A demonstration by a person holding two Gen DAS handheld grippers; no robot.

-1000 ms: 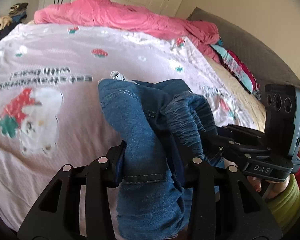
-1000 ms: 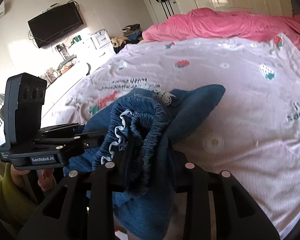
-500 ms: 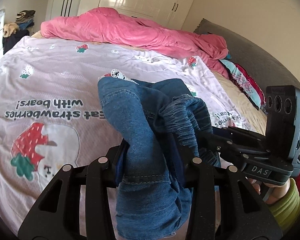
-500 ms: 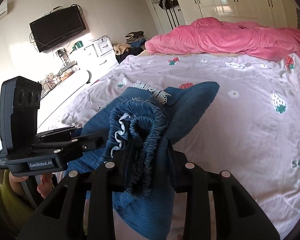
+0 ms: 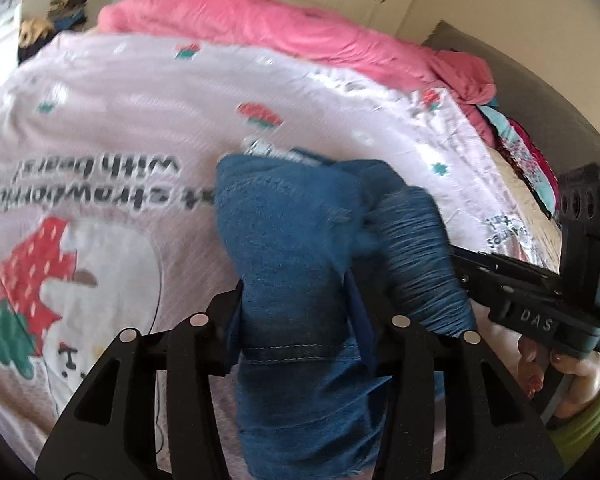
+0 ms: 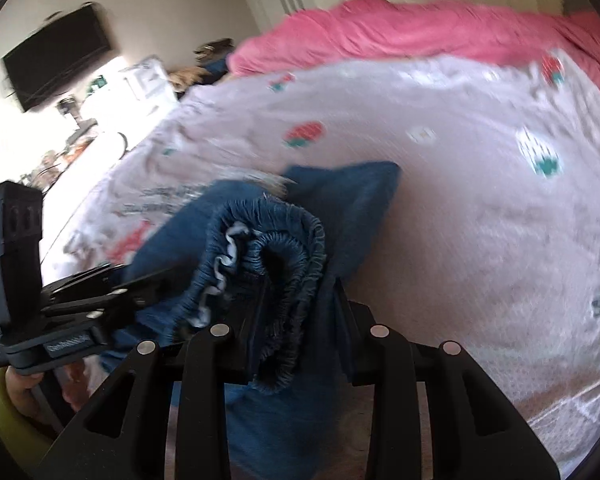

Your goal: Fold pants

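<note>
Above the bed's (image 5: 148, 92) near edge, soft, limp denim pants (image 5: 296, 264) hung bunched; the left gripper (image 5: 300, 320), jaws just widening, and the right gripper (image 6: 300, 328) each pinched the elastic waistband (image 6: 296, 240), a sensible hold.

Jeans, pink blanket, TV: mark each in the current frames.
jeans (image 5: 296, 264), left wrist view, on the denim above the hem seam.
pink blanket (image 6: 440, 28), right wrist view, on its bunched middle.
TV (image 6: 56, 56), right wrist view, on the dark screen.
</note>
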